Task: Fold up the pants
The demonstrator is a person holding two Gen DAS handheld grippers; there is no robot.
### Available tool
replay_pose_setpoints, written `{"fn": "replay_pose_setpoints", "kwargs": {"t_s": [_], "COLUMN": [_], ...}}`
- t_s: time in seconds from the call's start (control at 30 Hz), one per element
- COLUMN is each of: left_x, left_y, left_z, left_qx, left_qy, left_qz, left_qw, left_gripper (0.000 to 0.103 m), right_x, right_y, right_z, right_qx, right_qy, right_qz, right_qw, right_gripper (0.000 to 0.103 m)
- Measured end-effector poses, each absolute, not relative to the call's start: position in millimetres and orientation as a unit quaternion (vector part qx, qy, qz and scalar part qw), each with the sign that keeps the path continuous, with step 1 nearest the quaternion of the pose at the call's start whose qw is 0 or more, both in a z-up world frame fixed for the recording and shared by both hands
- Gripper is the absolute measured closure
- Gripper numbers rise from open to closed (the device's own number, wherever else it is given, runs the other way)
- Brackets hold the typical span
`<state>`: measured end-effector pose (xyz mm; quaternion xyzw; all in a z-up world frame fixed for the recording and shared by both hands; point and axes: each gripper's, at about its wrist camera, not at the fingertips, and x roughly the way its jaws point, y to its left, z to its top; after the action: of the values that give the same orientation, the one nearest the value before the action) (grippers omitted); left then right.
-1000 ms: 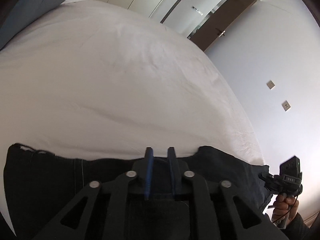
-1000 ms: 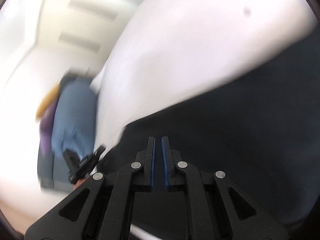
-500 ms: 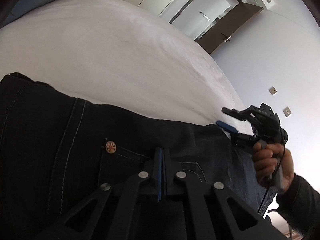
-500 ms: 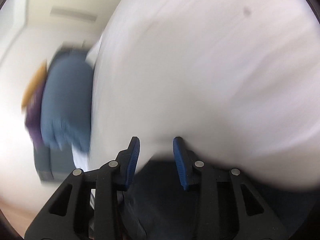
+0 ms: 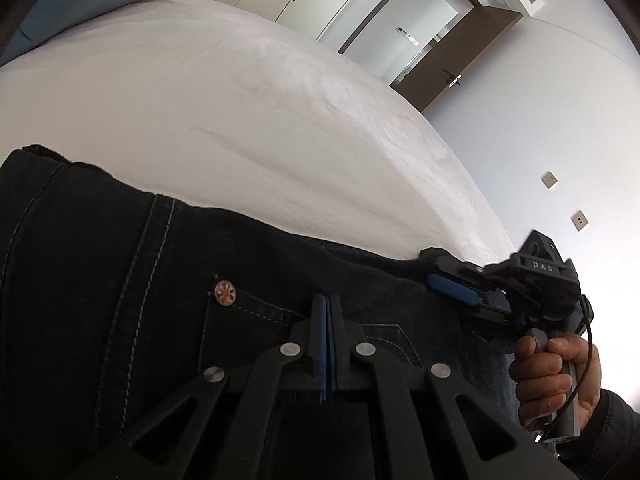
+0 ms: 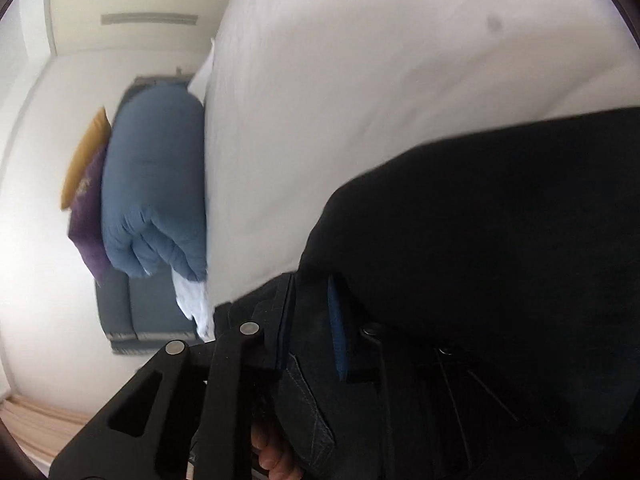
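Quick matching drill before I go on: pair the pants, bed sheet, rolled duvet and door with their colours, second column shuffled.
Things:
1. pants
2. bed sheet
3. rolled duvet
4. door

Colours:
A. blue
B. dark brown
C. black
D. white

Pairs: 1-C, 2-D, 3-A, 4-B

My left tool [image 5: 326, 300] dropped onto the pants [image 5: 120, 300] and clamped shut, while my right tool [image 6: 310, 300], open half a second back, is closing on the denim edge.
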<state>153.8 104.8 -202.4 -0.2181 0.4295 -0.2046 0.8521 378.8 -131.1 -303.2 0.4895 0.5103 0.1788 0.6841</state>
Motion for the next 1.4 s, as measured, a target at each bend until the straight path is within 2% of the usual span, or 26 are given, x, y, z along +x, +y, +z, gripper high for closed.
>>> {"fn": "replay_pose_setpoints", "kwargs": {"t_s": [0.17, 0.2, 0.23, 0.27, 0.33, 0.4, 0.47, 0.5, 0.57, 0.6, 0.67, 0.7, 0.73, 0.8, 0.9, 0.97, 1.1, 1.17, 1.23, 1.3, 1.33, 1.4], "left_x": [150.8, 150.8, 150.9, 151.7, 155.1, 156.7, 159.3, 158.8, 155.3, 153.8, 148.0, 144.0, 139.4, 129.8, 116.3, 109.9, 106.7, 108.7, 107.0, 98.2, 93.2, 85.1], "left_y": [104.6, 105.5, 104.3, 103.5, 95.7, 89.9, 81.1, 78.0, 74.3, 71.9, 63.5, 57.2, 48.4, 23.5, -34.0, -74.6, -145.7, -170.7, -185.5, -185.2, -183.7, -180.0], "left_z": [-201.1, -199.5, -199.2, -198.2, -190.7, -185.3, -179.0, -177.6, -171.8, -169.2, -160.0, -153.3, -145.8, -135.2, -120.5, -115.5, -117.5, -132.5, -152.7, -160.8, -161.6, -162.9], "left_qx": [-0.213, -0.213, -0.211, -0.209, -0.202, -0.189, -0.174, -0.166, -0.152, -0.148, -0.139, -0.134, -0.133, -0.139, -0.114, -0.094, -0.078, -0.068, -0.052, -0.041, -0.037, -0.035], "left_qy": [0.429, 0.429, 0.430, 0.432, 0.437, 0.444, 0.452, 0.456, 0.462, 0.465, 0.465, 0.461, 0.456, 0.447, 0.439, 0.435, 0.442, 0.465, 0.501, 0.500, 0.502, 0.505], "left_qz": [-0.200, -0.199, -0.196, -0.194, -0.187, -0.180, -0.172, -0.167, -0.161, -0.158, -0.153, -0.154, -0.157, -0.187, -0.246, -0.282, -0.338, -0.343, -0.341, -0.337, -0.337, -0.339], "left_qw": [0.854, 0.855, 0.855, 0.856, 0.856, 0.857, 0.858, 0.858, 0.859, 0.858, 0.861, 0.864, 0.866, 0.864, 0.857, 0.850, 0.827, 0.813, 0.794, 0.797, 0.796, 0.793], "left_gripper": [0.099, 0.099, 0.099, 0.099, 0.099, 0.100, 0.099, 0.099, 0.097, 0.095, 0.073, 0.067, 0.064, 0.063, 0.053, 0.052, 0.052, 0.052, 0.053, 0.053, 0.053, 0.053], "right_x": [296.9, 278.9, 263.9, 250.5, 241.4, 228.6, 232.6, 227.8, 210.5, 205.4, 180.9, 164.4, 137.9, 113.0, 90.1, 91.9, 142.7, 172.0, 190.5, 182.2, 168.9, 153.1], "right_y": [-262.1, -277.2, -283.2, -283.1, -252.4, -237.9, -183.9, -175.5, -177.7, -180.1, -196.8, -204.3, -231.1, -241.6, -246.2, -237.9, -215.3, -217.4, -216.2, -222.9, -233.2, -220.6], "right_z": [-291.1, -287.5, -282.7, -277.2, -270.5, -271.9, -290.1, -308.8, -333.5, -338.6, -336.9, -335.5, -326.3, -311.3, -290.4, -266.8, -232.7, -246.1, -284.7, -314.6, -324.5, -318.7], "right_qx": [0.535, 0.538, 0.544, 0.550, 0.562, 0.543, 0.502, 0.502, 0.565, 0.566, 0.557, 0.560, 0.566, 0.585, 0.572, 0.558, 0.557, 0.567, 0.595, 0.607, 0.631, 0.599], "right_qy": [0.416, 0.405, 0.397, 0.393, 0.396, 0.430, 0.476, 0.496, 0.467, 0.466, 0.457, 0.449, 0.443, 0.425, 0.433, 0.429, 0.340, 0.337, 0.344, 0.357, 0.341, 0.346], "right_qz": [0.024, -0.009, -0.025, -0.023, 0.051, 0.133, 0.152, 0.128, 0.110, 0.095, 0.074, 0.063, 0.053, 0.035, -0.004, -0.022, 0.042, 0.025, -0.021, -0.085, -0.073, -0.102], "right_qw": [0.735, 0.739, 0.739, 0.737, 0.724, 0.709, 0.706, 0.697, 0.671, 0.673, 0.689, 0.693, 0.694, 0.690, 0.697, 0.710, 0.756, 0.751, 0.726, 0.704, 0.693, 0.715], "right_gripper": [0.089, 0.084, 0.084, 0.079, 0.078, 0.074, 0.074, 0.082, 0.102, 0.103, 0.103, 0.103, 0.103, 0.103, 0.103, 0.094, 0.094, 0.091, 0.090, 0.103, 0.103, 0.103]}}
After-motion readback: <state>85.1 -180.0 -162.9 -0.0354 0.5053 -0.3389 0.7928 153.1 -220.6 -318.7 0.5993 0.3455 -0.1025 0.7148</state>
